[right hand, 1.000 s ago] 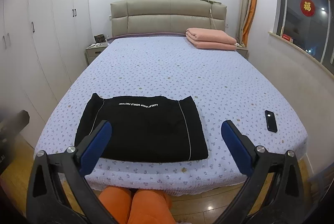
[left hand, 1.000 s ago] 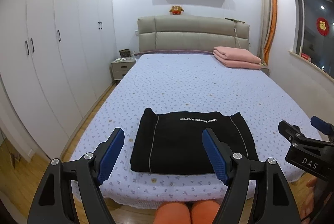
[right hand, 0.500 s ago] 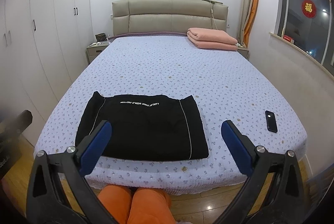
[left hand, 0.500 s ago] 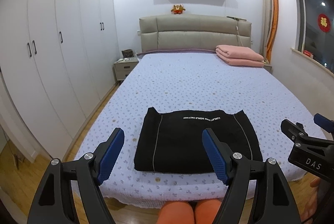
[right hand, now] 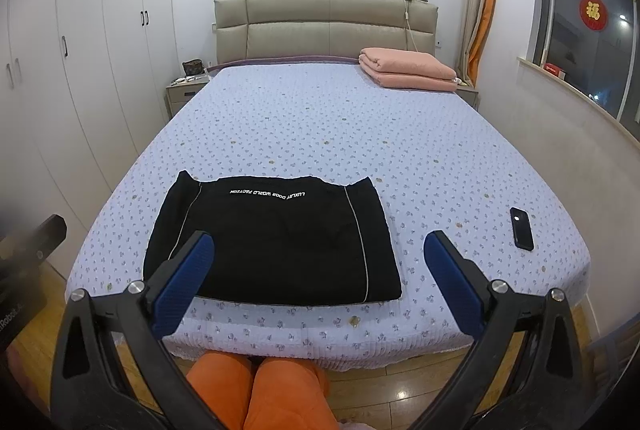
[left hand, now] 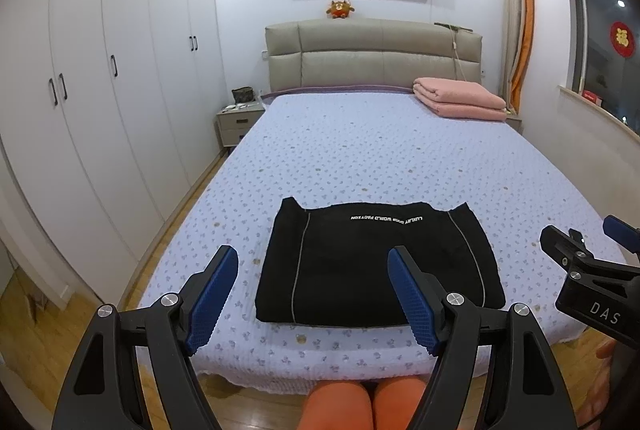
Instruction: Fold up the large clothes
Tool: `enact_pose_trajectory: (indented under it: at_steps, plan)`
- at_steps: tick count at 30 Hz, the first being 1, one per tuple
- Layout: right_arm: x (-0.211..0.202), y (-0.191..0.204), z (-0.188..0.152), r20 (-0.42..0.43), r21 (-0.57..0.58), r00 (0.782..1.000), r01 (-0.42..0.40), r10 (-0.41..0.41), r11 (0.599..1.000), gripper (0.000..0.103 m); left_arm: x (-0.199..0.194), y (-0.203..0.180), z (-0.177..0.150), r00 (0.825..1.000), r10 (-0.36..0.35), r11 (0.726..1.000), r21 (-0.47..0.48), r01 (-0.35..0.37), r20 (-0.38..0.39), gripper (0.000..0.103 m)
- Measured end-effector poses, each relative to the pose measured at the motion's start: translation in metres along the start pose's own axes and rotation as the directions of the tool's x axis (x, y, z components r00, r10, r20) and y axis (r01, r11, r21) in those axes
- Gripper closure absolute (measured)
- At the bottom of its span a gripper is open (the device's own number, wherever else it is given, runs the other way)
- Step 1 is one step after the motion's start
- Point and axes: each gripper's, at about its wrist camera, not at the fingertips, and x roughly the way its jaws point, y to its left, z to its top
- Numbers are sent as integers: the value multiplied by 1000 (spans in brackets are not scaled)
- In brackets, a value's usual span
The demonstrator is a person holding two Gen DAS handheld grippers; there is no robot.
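Your folded black garment (right hand: 276, 242) is matt cloth with thin pale piping. Under it, the bedspread (right hand: 420, 149) looks quilted and softly dimpled. In the lower frame, the floor (right hand: 372, 390) is glossy wood. The headboard (right hand: 324, 25) at upper centre reads as smooth padded leather, and the phone (right hand: 521, 228) at right is shiny.

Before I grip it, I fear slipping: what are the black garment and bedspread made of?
Garment: looks like matte knit fabric, thin white piping, printed lettering; likely cotton or synthetic. Bedspread: apparently quilted cotton, pale, flower-printed, puckered with stitching.
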Motion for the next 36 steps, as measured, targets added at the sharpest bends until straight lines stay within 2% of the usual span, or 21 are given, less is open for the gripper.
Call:
enact_pose_trajectory:
  at_steps: [16,22,29,36]
  plan:
    - [4,-3,2,-15,-2,1000,-3,3,1000,0,7,-4,1,1000,6,1000,-3,-6,-13,24]
    - [11,-5,1,-47,5,998,-36,36,999,0,11,-5,0,1000,-2,1000,-14,2,-28,24]
    - [19,-7,-1,-65,5,997,-33,33,999,0,20,-3,-1,999,1,1000,-25,-2,-41,24]
    - [36,-6,0,-88,0,996,-16,16,1000,0,39,-7,-2,997,69,998,5,-69,-27,24]
